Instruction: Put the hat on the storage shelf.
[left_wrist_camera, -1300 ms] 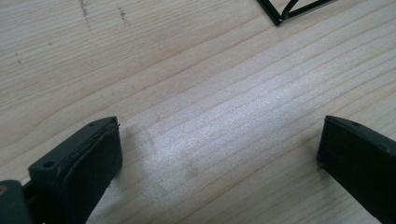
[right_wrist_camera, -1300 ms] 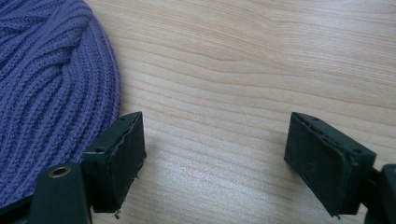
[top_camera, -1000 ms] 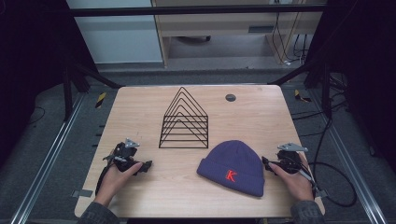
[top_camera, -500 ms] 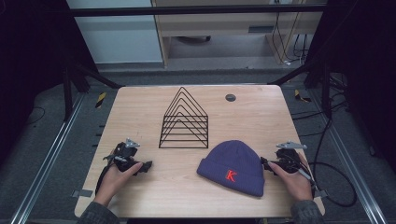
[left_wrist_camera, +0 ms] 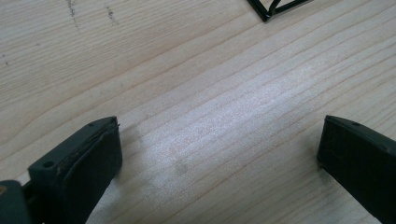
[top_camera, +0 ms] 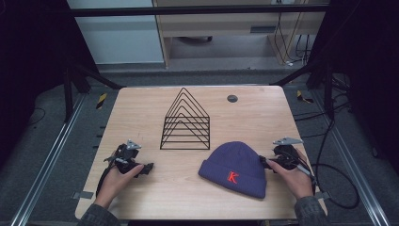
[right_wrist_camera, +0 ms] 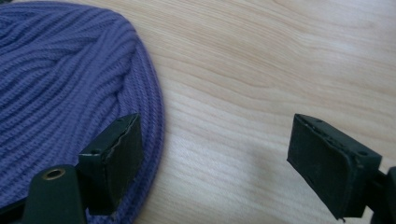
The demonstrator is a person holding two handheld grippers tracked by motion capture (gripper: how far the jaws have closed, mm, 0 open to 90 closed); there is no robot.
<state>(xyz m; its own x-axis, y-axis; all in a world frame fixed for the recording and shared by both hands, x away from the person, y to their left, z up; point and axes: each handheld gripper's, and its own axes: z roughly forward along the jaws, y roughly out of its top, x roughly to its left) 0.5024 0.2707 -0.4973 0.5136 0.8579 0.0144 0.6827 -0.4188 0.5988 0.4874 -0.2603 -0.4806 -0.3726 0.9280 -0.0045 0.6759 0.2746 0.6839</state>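
Your right gripper lifted a touch; its jaws closed slightly but stand wide, holding nothing, at the beanie by the table's near-right edge. Left gripper gapes over bare wood, rack corner cut off.

beanie: your right gripper view cuts it off at left | wire rack: only a corner in your left gripper view | dark disc: too small to identify

The beanie lies on the table, right-front of the wire rack.
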